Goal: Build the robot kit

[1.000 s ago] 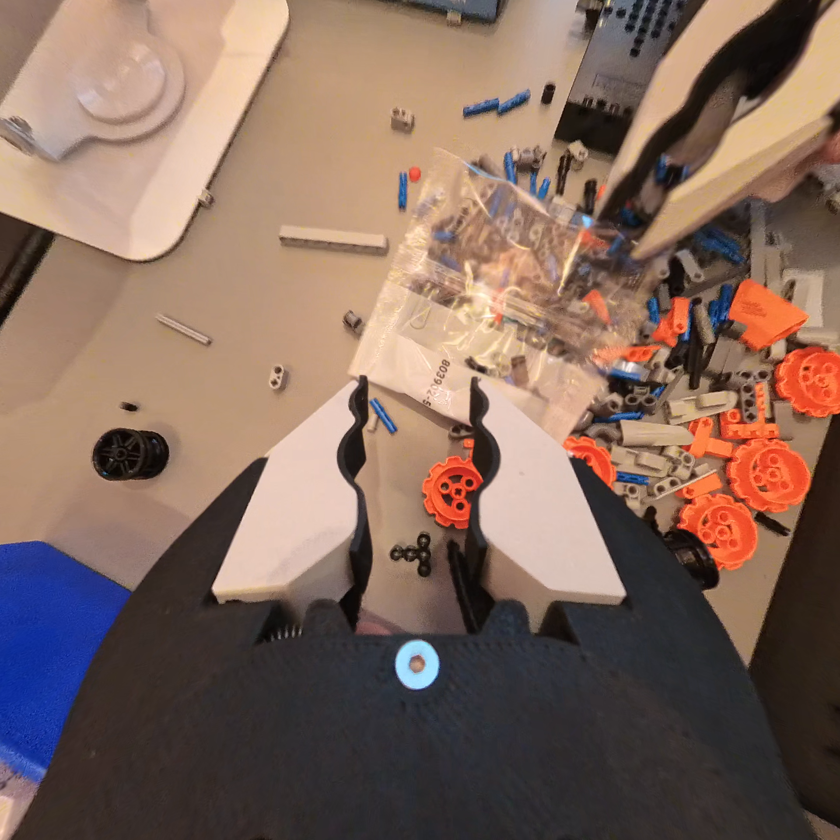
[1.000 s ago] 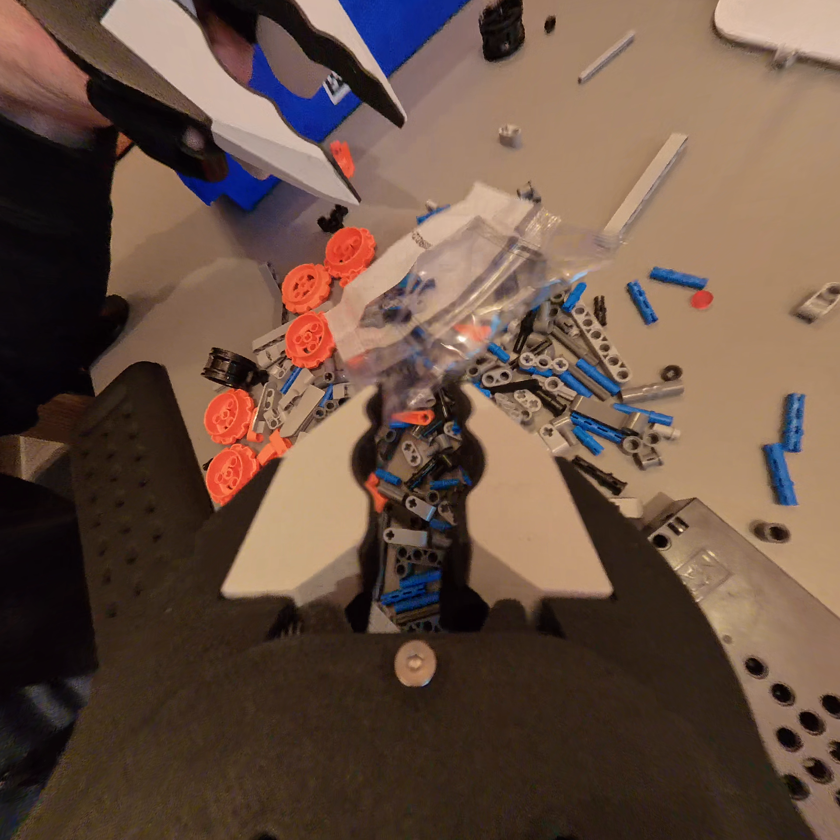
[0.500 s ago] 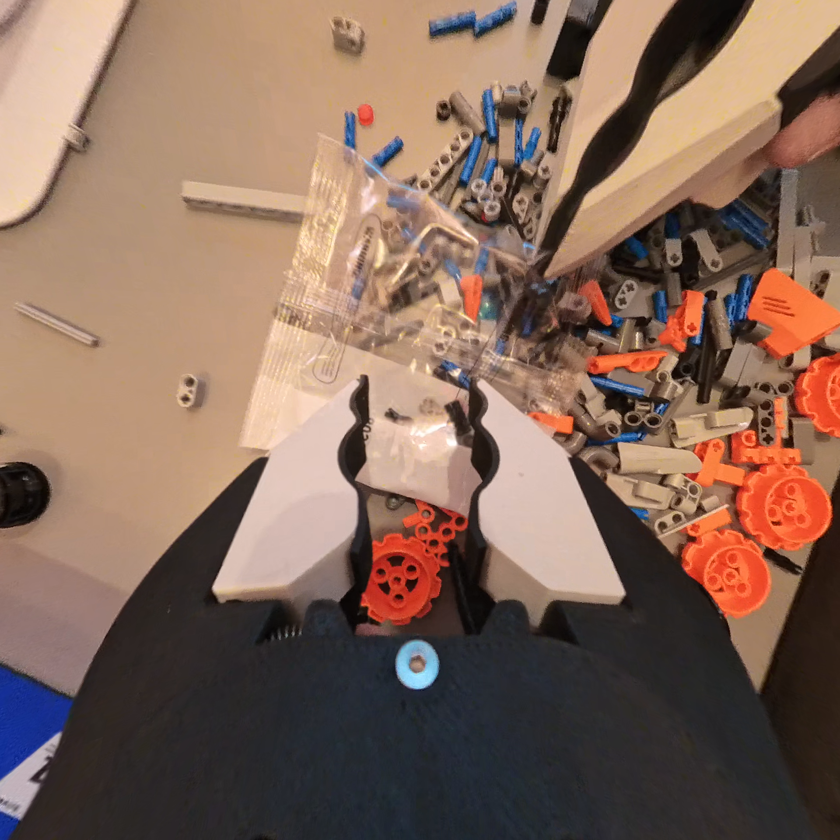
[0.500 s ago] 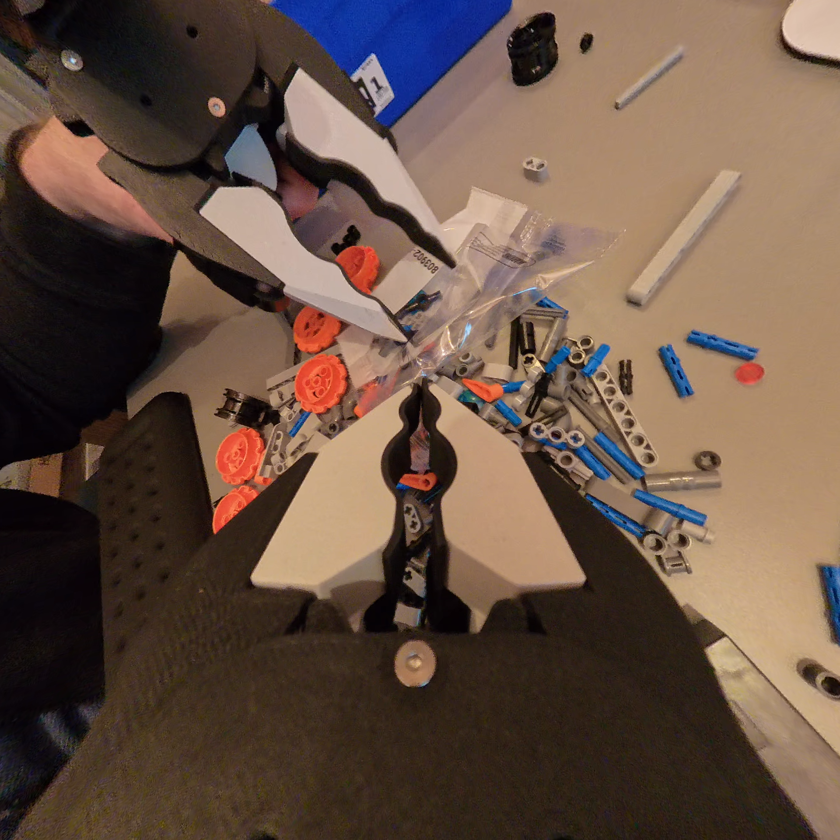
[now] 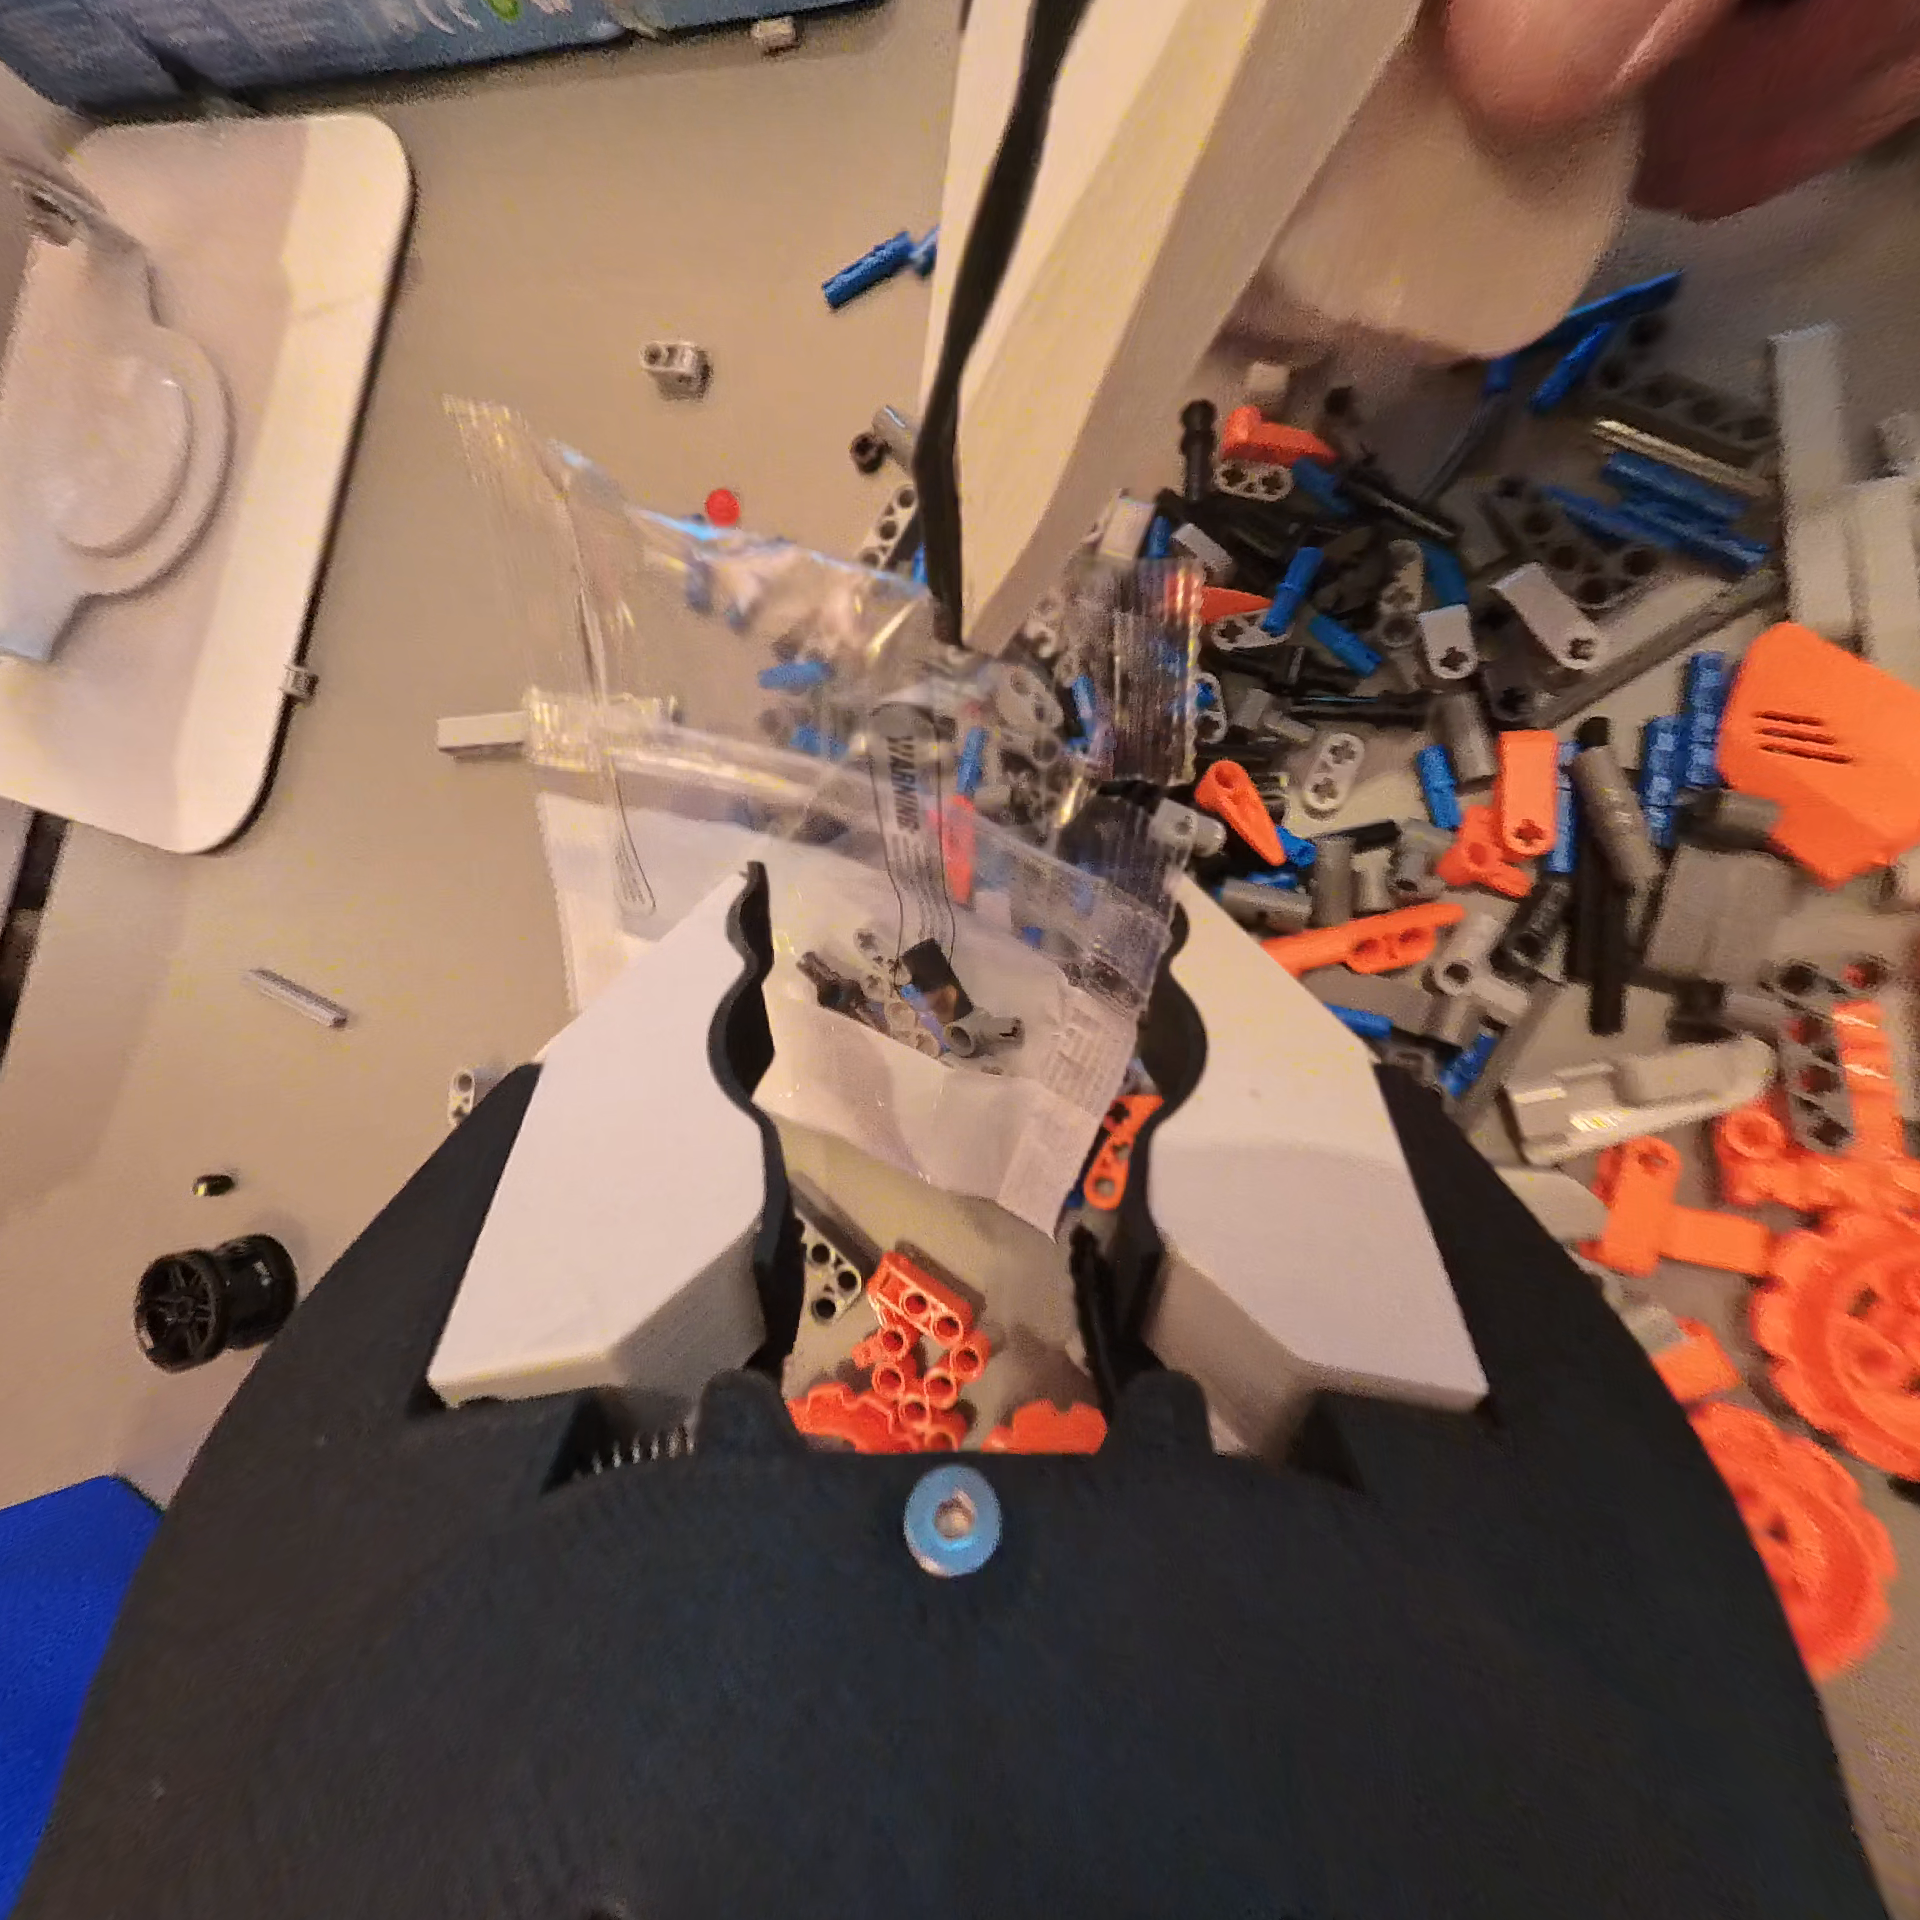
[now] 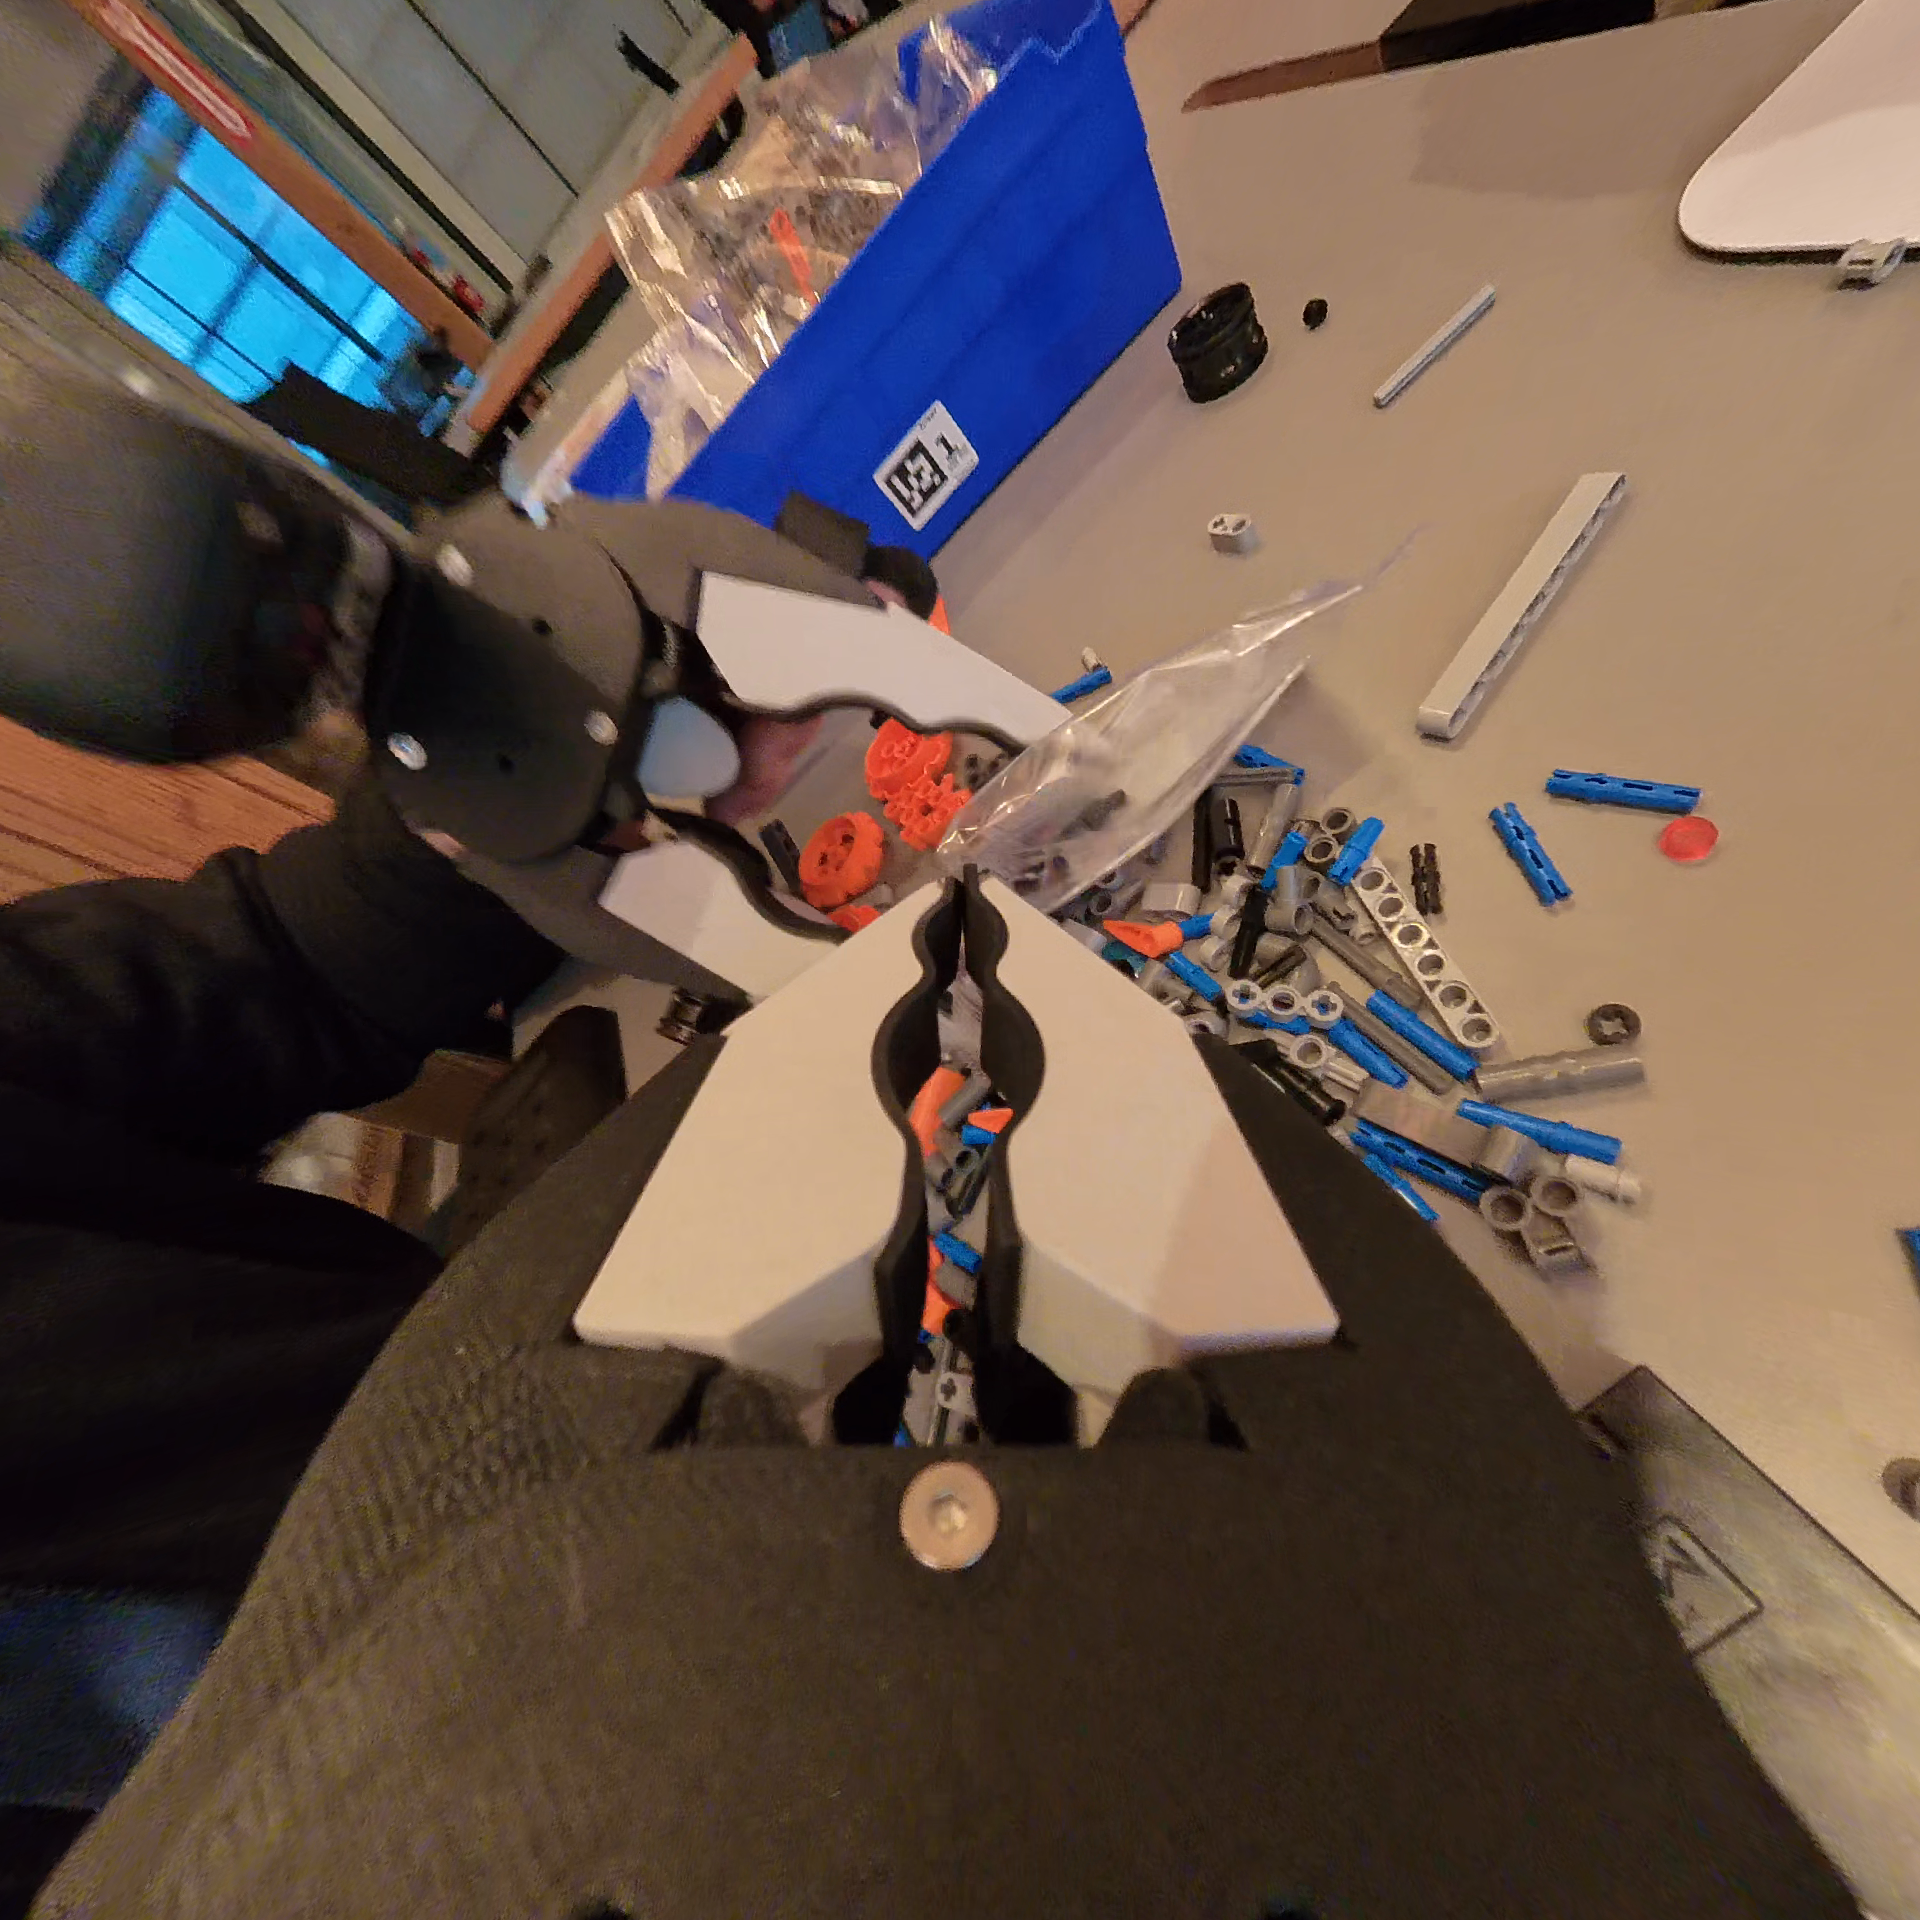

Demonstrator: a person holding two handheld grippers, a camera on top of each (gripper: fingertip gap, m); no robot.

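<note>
A clear plastic bag (image 5: 831, 727) with a few small parts left inside hangs over a pile of orange, blue, grey and black building parts (image 5: 1455, 790). My right gripper (image 6: 961, 881) is shut on one edge of the bag (image 6: 1132, 748) and holds it up off the table. It also shows in the left wrist view (image 5: 951, 623), coming down from above. My left gripper (image 5: 961, 894) is open, with the bag's lower white-labelled end lying between its fingers. It shows in the right wrist view (image 6: 951, 821), open at the left of the bag.
A blue bin (image 6: 935, 312) with more bags stands behind the left gripper. A white board (image 5: 208, 468), a black wheel (image 5: 213, 1299), a long grey beam (image 6: 1522, 608) and scattered pins lie on the grey table. A black perforated part (image 6: 1766, 1558) lies at the lower right. The black wheel (image 5: 213, 1299) is about 20 centimeters from my left fingertips and 25 centimeters from my right. The right camera catches it too, in the right wrist view (image 6: 1204, 345).
My right gripper closed on the bag's edge and lifted it. My left gripper moved forward around the bag's lower end and opened wider.
</note>
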